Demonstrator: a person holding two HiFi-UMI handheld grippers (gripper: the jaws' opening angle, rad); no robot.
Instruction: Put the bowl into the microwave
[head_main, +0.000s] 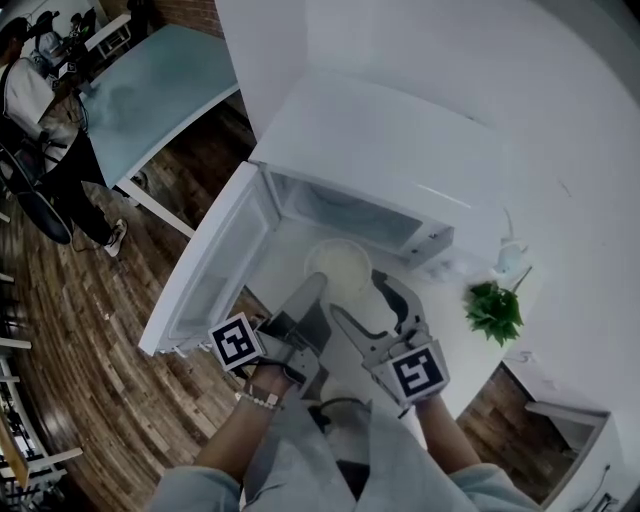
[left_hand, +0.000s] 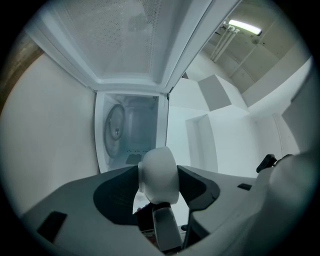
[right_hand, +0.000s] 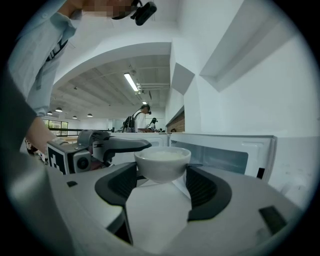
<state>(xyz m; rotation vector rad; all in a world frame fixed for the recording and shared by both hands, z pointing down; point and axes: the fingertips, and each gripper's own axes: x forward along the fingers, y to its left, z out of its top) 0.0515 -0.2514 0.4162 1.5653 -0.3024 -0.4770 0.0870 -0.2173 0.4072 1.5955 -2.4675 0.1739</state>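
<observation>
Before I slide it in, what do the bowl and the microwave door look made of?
Bowl: probably glazed ceramic, white, smooth, softly glossy; hard plastic possible. Microwave door: white frame, painted metal or plastic, around a translucent window with a fine dot mesh.

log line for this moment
bowl: upright, outside microwave | door: open | left gripper: shut on bowl | right gripper: shut on bowl

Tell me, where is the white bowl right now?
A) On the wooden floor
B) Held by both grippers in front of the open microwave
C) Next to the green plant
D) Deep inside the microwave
B: both the left gripper and the right gripper clamp the bowl, just outside the microwave, whose door is open.
</observation>
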